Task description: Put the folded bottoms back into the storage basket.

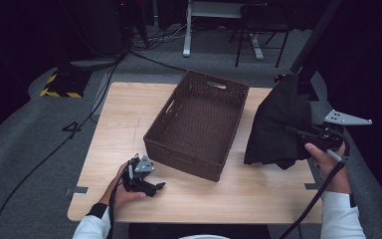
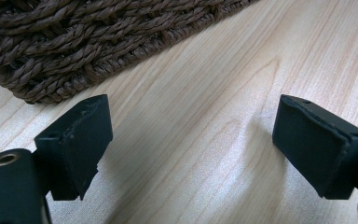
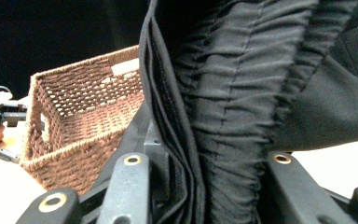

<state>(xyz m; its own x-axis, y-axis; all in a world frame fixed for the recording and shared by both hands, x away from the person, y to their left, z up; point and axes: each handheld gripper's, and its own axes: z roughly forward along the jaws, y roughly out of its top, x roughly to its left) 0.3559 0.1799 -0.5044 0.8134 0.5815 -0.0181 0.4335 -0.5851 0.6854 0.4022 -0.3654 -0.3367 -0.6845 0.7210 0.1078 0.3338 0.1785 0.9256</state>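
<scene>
A black cloth garment [image 1: 281, 124] hangs bunched above the table's right side, and my right gripper [image 1: 298, 133] is shut on its gathered fabric [image 3: 223, 121]. Its lower edge hangs close over the tabletop. A dark brown woven basket [image 1: 199, 124] stands in the middle of the table with nothing inside it. My left gripper [image 1: 156, 187] rests low on the wood near the front edge, just in front of the basket's near left corner [image 2: 74, 51]. Its jaws stand apart with bare wood between them [image 2: 191, 140].
The light wooden table [image 1: 124, 119] has free room left of the basket. Beyond it are a grey carpet, trailing cables [image 1: 79, 124], a yellow-black striped base [image 1: 59, 89] and chair and desk legs [image 1: 238, 40]. A dark stand pole [image 1: 313, 45] rises at the right.
</scene>
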